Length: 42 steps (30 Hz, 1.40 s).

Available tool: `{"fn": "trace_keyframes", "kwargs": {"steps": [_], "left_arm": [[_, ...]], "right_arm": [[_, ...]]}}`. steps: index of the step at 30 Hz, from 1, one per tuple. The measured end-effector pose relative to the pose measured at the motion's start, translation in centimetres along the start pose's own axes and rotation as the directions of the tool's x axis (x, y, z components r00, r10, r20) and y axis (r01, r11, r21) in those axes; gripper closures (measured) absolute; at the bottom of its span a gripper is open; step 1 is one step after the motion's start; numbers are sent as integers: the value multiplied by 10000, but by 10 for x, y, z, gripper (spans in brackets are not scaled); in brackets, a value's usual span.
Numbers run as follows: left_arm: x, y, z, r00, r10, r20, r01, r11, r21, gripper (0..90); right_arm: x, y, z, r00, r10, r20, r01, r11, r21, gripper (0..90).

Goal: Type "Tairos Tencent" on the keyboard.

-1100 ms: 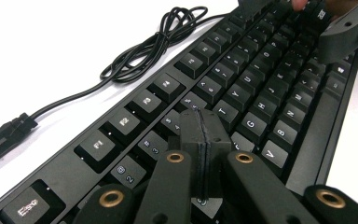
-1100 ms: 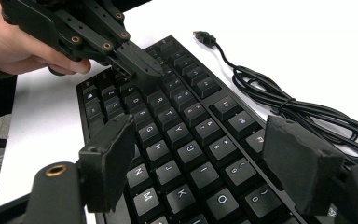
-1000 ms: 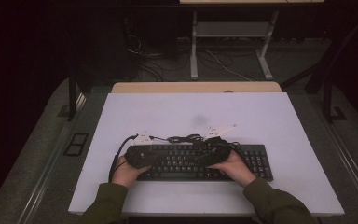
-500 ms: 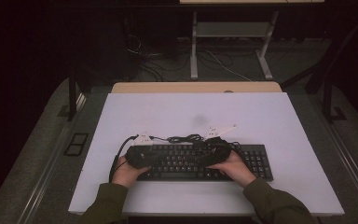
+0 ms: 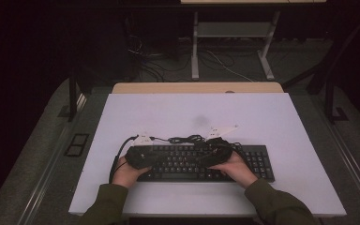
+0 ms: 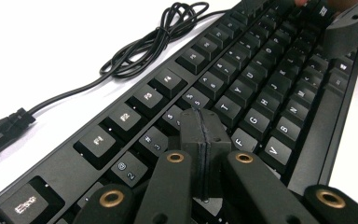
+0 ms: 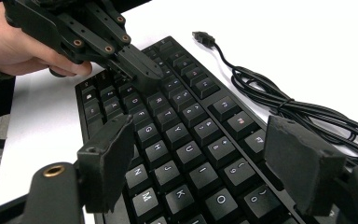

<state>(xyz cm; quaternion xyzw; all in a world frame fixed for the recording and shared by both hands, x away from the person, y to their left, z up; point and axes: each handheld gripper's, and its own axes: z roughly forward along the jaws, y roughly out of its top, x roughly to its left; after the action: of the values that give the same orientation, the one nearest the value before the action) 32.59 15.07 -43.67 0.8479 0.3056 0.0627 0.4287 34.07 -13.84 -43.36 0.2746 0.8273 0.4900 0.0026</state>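
Plainly the keyboard (image 5: 201, 161), lying flat near the tabletop's (image 5: 262, 117) front edge, looked rigid, light and slick-keyed, so I judged its short ends the best hold, my left claw (image 6: 204, 140) clenched empty on the keys and my right claw (image 7: 205, 163) released above them.

room: dim, dark walls | floor: grey carpet (image 5: 42, 154), loose cables (image 5: 225, 63) | furniture: white rectangular tabletop (image 5: 197, 108), pale wooden edge (image 5: 197, 87); white metal desk frame (image 5: 234, 42) behind
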Motion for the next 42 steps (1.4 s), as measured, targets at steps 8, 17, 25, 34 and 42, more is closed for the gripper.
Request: {"fn": "trace_keyframes", "kwargs": {"steps": [8, 17, 25, 34, 42], "left_arm": [[1, 0, -3, 10000, -19, -66, 18, 10000, -54, 882], [-1, 1, -7, 9997, -95, -221, 93, 9999, -97, 827], [-1, 0, -9, 9993, -181, -320, 175, 9997, -193, 729], [-6, -2, -10, 9989, -218, -425, 206, 9994, -279, 576], [-9, -2, -10, 9983, -264, -523, 243, 9989, -411, 426]], "right_arm": [[1, 0, 0, 10000, 19, 4, -19, 10000, 5, 242], [2, 0, 0, 10000, -3, -9, 3, 10000, 5, 242], [4, 0, 1, 9999, 52, -144, -51, 10000, 45, 251], [8, 1, 1, 9988, -1, -482, 11, 9998, 193, 393], [16, 1, 5, 9964, -271, -807, 308, 9985, 455, 588]]}}
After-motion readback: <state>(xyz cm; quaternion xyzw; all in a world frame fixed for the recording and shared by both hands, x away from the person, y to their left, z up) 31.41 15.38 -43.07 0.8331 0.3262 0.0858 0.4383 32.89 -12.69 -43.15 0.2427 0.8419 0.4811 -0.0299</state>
